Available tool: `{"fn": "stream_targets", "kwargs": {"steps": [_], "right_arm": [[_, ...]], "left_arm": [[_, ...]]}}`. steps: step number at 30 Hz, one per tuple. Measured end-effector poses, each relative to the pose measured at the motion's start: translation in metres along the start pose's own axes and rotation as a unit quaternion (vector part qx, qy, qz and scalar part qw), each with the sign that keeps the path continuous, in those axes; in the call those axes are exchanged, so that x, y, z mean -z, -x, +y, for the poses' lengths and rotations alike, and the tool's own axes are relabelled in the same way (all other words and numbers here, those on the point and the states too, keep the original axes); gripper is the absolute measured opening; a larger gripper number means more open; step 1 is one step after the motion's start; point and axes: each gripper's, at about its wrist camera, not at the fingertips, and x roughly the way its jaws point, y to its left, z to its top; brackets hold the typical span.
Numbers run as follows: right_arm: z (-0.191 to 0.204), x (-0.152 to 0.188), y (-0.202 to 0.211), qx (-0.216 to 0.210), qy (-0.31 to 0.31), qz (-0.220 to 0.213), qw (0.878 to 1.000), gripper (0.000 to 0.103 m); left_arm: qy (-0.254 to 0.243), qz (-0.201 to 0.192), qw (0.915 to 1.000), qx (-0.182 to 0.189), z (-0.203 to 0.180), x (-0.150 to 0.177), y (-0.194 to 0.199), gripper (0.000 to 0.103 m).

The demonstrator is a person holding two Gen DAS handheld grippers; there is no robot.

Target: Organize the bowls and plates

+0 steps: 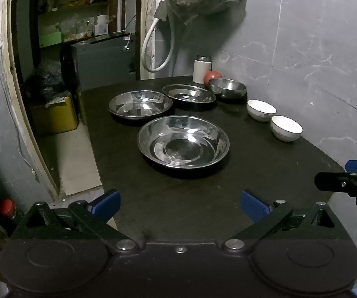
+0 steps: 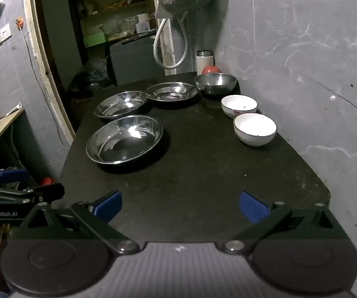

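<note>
With both the left gripper (image 1: 179, 204) and right gripper (image 2: 180, 206) spread wide and empty at the table's (image 1: 203, 198) 6 o'clock edge, I'd pinch the near plate's (image 1: 183, 141) rim squarely, then stack it on the plates at 11 o'clock (image 1: 140, 103), leaving the white bowls (image 2: 254, 129) at 2 o'clock for the right.

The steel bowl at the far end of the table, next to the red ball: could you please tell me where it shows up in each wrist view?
Left wrist: the steel bowl sits right of centre in the upper half, behind the two white bowls.
Right wrist: the steel bowl sits right of centre, upper half, beyond the white bowls.
Shared landmark: the white flask stands just behind it, by the wall.
</note>
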Motion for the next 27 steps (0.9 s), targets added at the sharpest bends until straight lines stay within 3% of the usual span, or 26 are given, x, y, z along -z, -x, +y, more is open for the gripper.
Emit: {"fn": "stream_targets", "kwargs": {"steps": [27], "right_arm": [[0.0049, 0.0025, 0.0050, 0.004, 0.005, -0.002, 1.000, 0.103]], "left_arm": [[0.000, -0.003, 1.0000, -0.001, -0.0017, 0.0004, 0.0004, 0.102]]}}
